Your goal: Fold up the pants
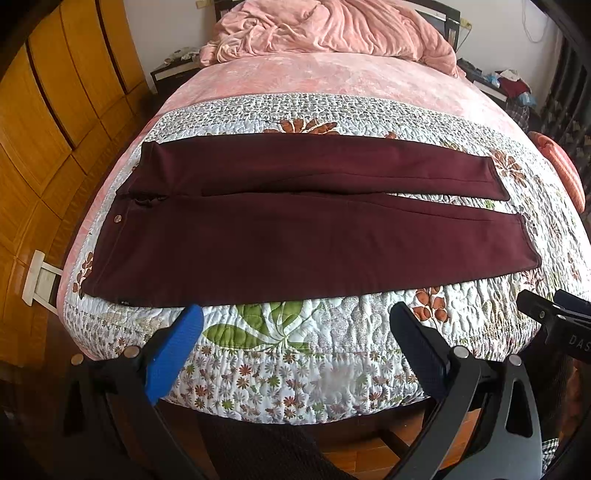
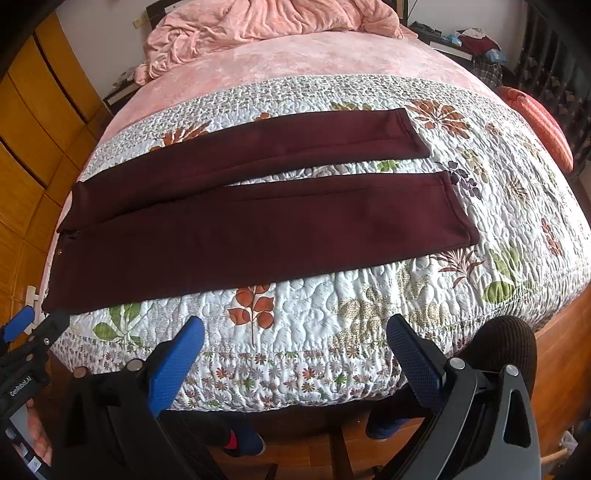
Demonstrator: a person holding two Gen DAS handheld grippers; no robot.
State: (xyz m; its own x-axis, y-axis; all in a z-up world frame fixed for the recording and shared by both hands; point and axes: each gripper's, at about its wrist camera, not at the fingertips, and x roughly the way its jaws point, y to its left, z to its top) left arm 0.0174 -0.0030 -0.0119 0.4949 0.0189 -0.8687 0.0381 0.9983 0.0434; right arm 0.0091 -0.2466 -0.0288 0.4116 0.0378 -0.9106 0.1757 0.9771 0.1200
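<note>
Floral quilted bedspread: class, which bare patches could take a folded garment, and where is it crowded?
Free: the strip of floral quilted bedspread between the flat maroon pants and the near edge, and right of the cuffs. Crowded: the rumpled pink blanket at the head.

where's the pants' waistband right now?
The pants lie flat across the floral quilt; the waistband is at the left end in both views, nearest the wooden wardrobe.
</note>
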